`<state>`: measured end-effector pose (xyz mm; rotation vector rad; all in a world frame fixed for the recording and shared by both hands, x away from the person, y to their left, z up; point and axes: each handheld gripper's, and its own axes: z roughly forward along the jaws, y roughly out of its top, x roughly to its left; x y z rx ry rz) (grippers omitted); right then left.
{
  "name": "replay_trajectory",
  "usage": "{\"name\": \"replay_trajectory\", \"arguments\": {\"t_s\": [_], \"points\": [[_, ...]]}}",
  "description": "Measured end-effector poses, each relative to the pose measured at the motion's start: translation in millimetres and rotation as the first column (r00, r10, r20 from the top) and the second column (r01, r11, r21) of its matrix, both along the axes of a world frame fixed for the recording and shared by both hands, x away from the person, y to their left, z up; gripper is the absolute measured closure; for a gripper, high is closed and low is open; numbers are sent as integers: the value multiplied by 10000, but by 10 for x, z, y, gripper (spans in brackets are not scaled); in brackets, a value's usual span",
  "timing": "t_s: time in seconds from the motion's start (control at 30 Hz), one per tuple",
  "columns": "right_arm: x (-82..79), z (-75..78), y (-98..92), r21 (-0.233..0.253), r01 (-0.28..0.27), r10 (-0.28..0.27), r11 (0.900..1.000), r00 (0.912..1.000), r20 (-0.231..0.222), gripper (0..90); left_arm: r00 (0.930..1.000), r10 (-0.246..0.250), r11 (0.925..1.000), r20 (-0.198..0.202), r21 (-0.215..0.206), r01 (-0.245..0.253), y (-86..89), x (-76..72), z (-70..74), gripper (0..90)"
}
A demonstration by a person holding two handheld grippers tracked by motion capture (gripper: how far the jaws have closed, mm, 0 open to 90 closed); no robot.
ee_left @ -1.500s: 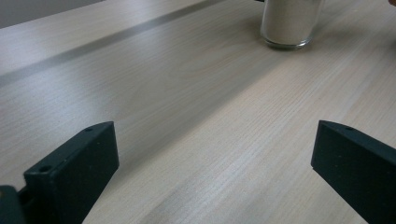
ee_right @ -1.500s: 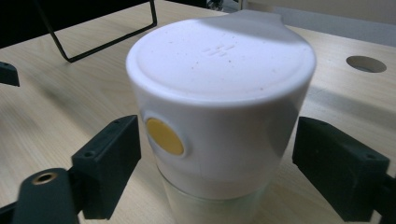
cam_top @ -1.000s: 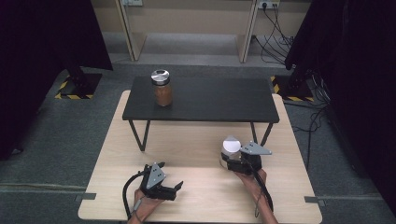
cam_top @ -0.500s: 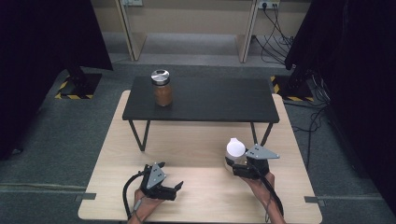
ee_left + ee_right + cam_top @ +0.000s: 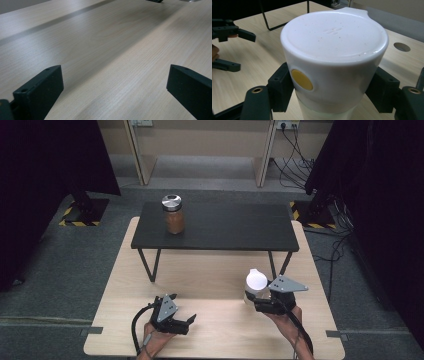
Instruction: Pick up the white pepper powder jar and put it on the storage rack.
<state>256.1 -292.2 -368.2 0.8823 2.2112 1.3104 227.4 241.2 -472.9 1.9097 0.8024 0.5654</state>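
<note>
A container with a white lid (image 5: 256,281) (image 5: 332,47) and a pale see-through body sits between the jaws of my right gripper (image 5: 255,295) (image 5: 332,92), which is shut on it just under the lid's rim. A yellow dot (image 5: 302,79) marks the lid's side. It is over the right front of the light wooden table (image 5: 215,270). My left gripper (image 5: 184,307) (image 5: 112,85) rests low on the wood at the front left, open, with nothing between its jaws. It also appears at the left of the right gripper view as the left gripper (image 5: 234,48).
A low black table (image 5: 225,227) stands on the far half of the wooden one on thin metal legs (image 5: 150,265). A glass jar (image 5: 174,215) of brown stuff with a metal lid stands at its left end. A round hole (image 5: 401,46) pierces the wood at the right.
My right gripper has carried the white-lidded container a little to the right and toward the person. The left gripper has stayed where it was.
</note>
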Motion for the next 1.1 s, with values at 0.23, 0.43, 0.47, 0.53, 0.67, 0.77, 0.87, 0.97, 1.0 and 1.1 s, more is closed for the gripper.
{"name": "replay_trajectory", "arguments": {"t_s": [0.23, 0.43, 0.47, 0.53, 0.67, 0.77, 0.87, 0.97, 1.0, 1.1], "points": [[-37, 242, -20, 84, -374, 374, 9993, 9993, -58, 308, 10000, 8, 10000, -3, -6, -8, -1, -1, 0, 0], [15, 586, -11, 12, -786, 786, 9969, 9967, -220, 308, 10000, -7, 10000, 2, -3, 7, 1, 0, -1, 0], [15, 586, -11, 12, -786, 786, 9969, 9967, -220, 308, 10000, -10, 10000, 4, -1, 10, 1, 0, 0, 0], [37, 678, -18, 54, -877, 878, 9961, 9960, -171, 308, 10000, -18, 10000, 1, -8, 18, 2, 1, -1, 0], [95, 879, -35, 208, -917, 919, 9956, 9957, -97, 308, 10000, -17, 10000, -17, -12, 17, 3, 3, 0, 0], [163, 1044, -30, 253, -882, 885, 9958, 9960, -106, 309, 10000, -25, 10000, -9, 22, 25, -2, 3, 2, 0], [243, 1214, -27, 268, -909, 912, 9955, 9957, -134, 309, 10000, -28, 10000, -27, 36, 28, -3, 4, 6, 0], [319, 1376, -23, 322, -931, 936, 9951, 9955, -155, 309, 10000, -29, 10000, -27, 34, 29, -4, 4, 5, 0], [353, 1439, -22, 346, -931, 937, 9951, 9955, -165, 309, 10000, -31, 10000, -27, 36, 31, -5, 4, 5, 0], [436, 1565, -31, 473, -857, 869, 9952, 9959, -235, 309, 10000, -38, 10000, -27, 43, 38, -5, 5, 5, 0]]}}
